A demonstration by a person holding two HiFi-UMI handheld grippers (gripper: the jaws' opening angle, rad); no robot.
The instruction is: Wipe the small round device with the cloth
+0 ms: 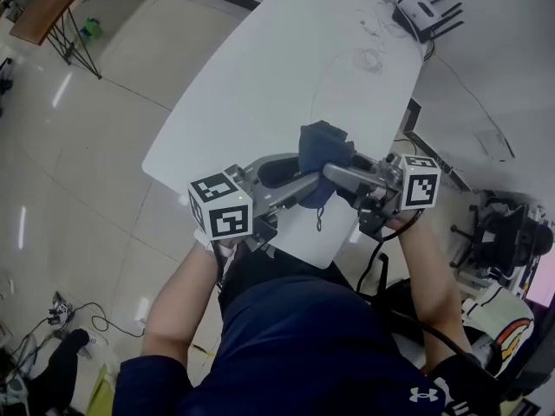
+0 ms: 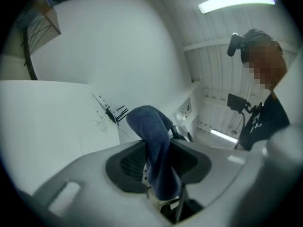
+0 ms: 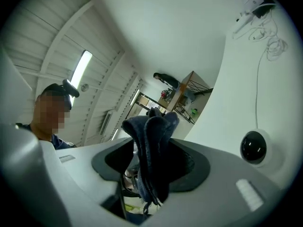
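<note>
one blue cloth spans left gripper and right gripper jaws.

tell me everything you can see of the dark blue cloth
The dark blue fabric cloth is soft, thick and crumpled into folds, with a thin thread dangling below. It is held over the near end of the white oval table. One part looks pinched in the jaws of the left gripper; a bunched fold sits in the jaws of the right gripper, grip unclear there.
</note>
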